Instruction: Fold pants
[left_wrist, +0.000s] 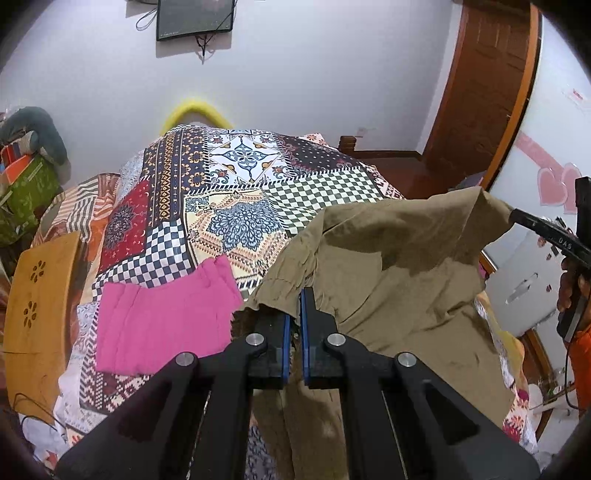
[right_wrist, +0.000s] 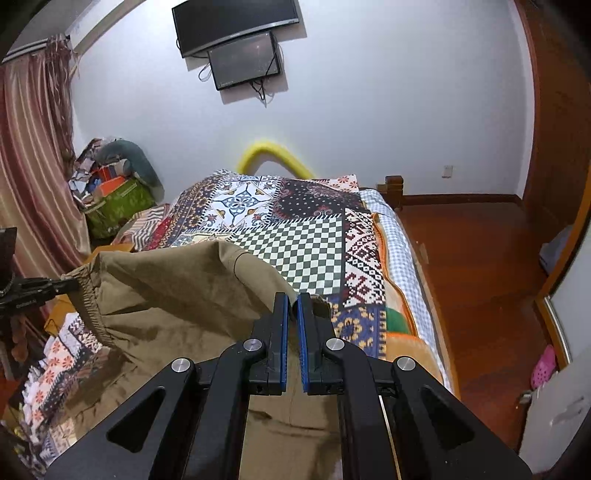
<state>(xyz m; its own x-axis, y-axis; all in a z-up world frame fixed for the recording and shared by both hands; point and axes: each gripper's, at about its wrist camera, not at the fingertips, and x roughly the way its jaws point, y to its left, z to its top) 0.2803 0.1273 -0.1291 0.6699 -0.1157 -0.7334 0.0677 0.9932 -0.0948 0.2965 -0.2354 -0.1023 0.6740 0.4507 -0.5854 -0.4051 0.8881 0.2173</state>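
Observation:
Olive-brown pants (left_wrist: 399, 280) hang lifted above the patchwork bedspread (left_wrist: 229, 192), held by both grippers at the waistband. My left gripper (left_wrist: 295, 306) is shut on one waistband corner. My right gripper (right_wrist: 293, 306) is shut on the other corner; the pants (right_wrist: 177, 295) stretch leftwards from it. In the left wrist view the right gripper (left_wrist: 517, 218) shows at the far right, pinching the cloth. In the right wrist view the left gripper (right_wrist: 72, 286) shows at the left, on the elastic waistband. The legs drop below, partly hidden by the grippers.
A folded pink garment (left_wrist: 162, 321) lies on the bed at left. A wooden chair back (left_wrist: 37, 314) stands by the bed's left side. Boxes and bags (right_wrist: 118, 195) pile in the far corner. Red wooden floor (right_wrist: 480, 280) runs along the bed's right side.

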